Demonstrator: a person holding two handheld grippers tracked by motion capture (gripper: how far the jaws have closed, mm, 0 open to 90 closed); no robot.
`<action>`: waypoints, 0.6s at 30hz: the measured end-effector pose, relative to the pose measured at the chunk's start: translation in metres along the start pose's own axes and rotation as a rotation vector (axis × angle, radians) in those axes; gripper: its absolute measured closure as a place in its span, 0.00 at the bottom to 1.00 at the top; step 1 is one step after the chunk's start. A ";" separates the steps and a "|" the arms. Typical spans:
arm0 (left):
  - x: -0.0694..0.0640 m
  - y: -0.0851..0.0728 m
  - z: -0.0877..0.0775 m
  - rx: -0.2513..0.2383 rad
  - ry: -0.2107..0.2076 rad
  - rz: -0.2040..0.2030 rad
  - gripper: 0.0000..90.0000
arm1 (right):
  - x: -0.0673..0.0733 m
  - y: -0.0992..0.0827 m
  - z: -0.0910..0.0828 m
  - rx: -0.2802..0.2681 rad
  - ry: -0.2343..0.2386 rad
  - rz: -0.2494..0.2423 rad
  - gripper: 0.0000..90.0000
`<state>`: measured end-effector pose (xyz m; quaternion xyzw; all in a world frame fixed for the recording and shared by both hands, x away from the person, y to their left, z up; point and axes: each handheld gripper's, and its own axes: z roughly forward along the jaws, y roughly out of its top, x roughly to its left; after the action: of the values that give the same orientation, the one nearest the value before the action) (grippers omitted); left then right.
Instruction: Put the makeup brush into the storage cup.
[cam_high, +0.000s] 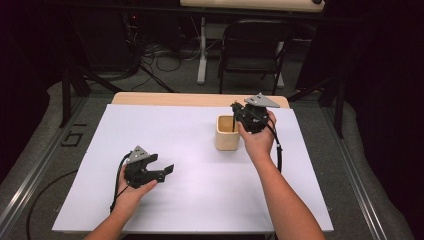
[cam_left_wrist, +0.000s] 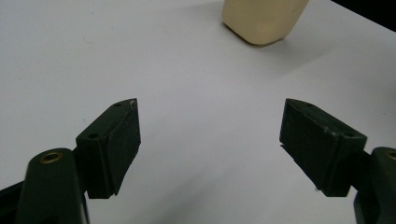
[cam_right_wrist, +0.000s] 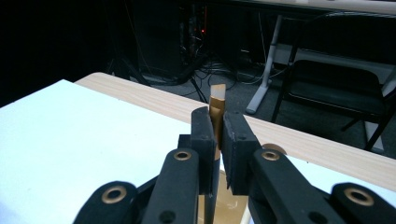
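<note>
White sheet covers almost the whole desk; only a strip of pale wood shows at its far edge, in the upper middle of the high view. Behind it I see grey floor, a black folding chair at the top centre, and cables in the dark at the upper left. My right gripper has its fingers clenched on a thin brown stick, which stands above the cream cup right of centre. My left gripper, at the lower left, has its fingers released over the bare sheet.
</note>
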<state>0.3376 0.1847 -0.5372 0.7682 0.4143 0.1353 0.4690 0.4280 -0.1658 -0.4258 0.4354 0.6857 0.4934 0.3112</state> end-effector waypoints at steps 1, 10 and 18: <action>0.000 0.000 0.000 0.000 0.000 0.000 0.23 | 0.000 -0.001 0.000 0.003 0.000 0.006 0.93; 0.000 0.000 0.000 0.006 0.004 0.005 0.23 | -0.002 -0.012 0.004 0.020 -0.008 0.014 0.93; 0.000 0.000 0.000 0.006 0.004 0.003 0.23 | -0.001 -0.019 0.006 0.033 -0.003 0.016 0.93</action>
<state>0.3376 0.1841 -0.5373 0.7699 0.4144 0.1362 0.4658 0.4280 -0.1667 -0.4459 0.4467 0.6899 0.4836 0.3010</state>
